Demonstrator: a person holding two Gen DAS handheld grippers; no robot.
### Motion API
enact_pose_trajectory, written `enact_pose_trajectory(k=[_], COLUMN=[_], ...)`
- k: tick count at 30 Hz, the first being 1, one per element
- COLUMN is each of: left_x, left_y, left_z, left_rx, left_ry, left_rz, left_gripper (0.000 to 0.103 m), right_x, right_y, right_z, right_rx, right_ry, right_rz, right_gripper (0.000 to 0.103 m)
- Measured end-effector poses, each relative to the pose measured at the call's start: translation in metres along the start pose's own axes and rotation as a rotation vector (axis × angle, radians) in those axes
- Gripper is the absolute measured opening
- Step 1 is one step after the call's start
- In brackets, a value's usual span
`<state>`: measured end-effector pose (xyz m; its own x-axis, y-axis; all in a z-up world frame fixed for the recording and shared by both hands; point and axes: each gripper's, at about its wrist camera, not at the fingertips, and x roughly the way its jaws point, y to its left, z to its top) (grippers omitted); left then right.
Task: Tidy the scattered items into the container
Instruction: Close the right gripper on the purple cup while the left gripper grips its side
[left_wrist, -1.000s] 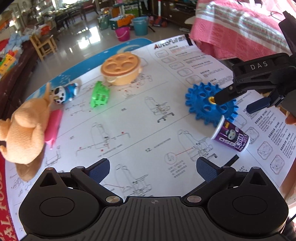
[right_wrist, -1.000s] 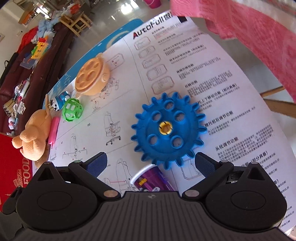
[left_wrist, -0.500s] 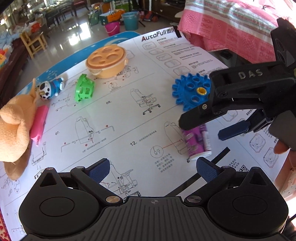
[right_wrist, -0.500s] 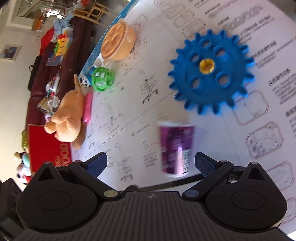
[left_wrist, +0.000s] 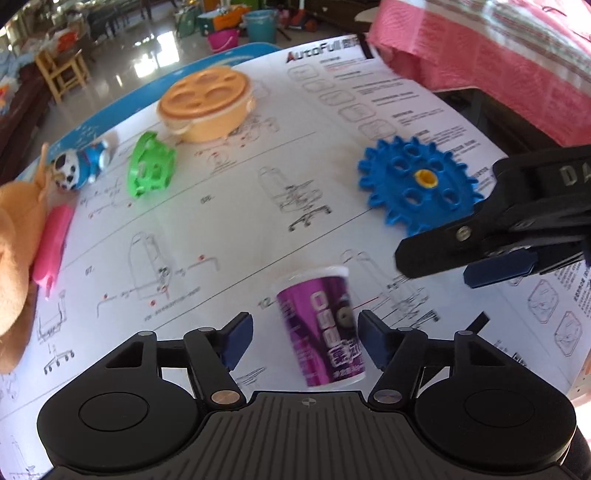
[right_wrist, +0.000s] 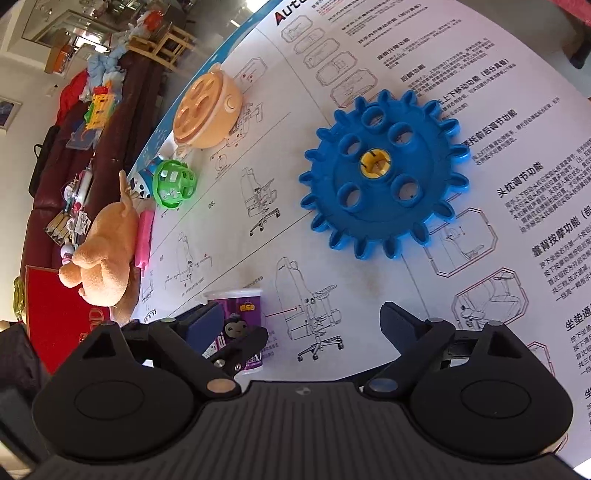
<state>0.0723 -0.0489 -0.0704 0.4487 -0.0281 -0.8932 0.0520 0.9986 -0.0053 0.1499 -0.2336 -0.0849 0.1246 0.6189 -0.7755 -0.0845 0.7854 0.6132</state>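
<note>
Cup (left_wrist: 322, 325) now upright between closing left gripper (left_wrist: 304, 341) pads, untouched, right gripper (right_wrist: 295, 325) wide, narrowing, empty, withdrawn beside gear (left_wrist: 419, 184)

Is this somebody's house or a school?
Probably somebody's house: a dark red sofa piled with toys, a bed with a pink cover, and plastic buckets on a shiny floor.

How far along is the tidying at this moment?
Done: nothing visibly put away. In hand: the left gripper is closing around the upright purple printed cup, pads not yet pressing; the right gripper is closing on nothing. Left: blue plastic gear wheel, green lattice ball, tan plush toy, pink bar and small blue-and-white figurine lie scattered.
</note>
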Motion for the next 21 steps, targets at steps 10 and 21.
enact_pose_trajectory(k=[10, 21], left_x=[-0.008, -0.003], left_y=[0.035, 0.038], left_z=[-0.013, -0.016], left_rx=[-0.081, -0.093], left_ry=[0.0, -0.001], left_rz=[-0.019, -0.063], left_gripper=[0.07, 0.059], right_x=[0.039, 0.079], right_y=[0.048, 0.087], right_z=[-0.002, 0.006], right_rx=[-0.091, -0.122], right_ry=[0.089, 0.092], right_rz=[0.036, 0.047], right_gripper=[0.086, 0.063])
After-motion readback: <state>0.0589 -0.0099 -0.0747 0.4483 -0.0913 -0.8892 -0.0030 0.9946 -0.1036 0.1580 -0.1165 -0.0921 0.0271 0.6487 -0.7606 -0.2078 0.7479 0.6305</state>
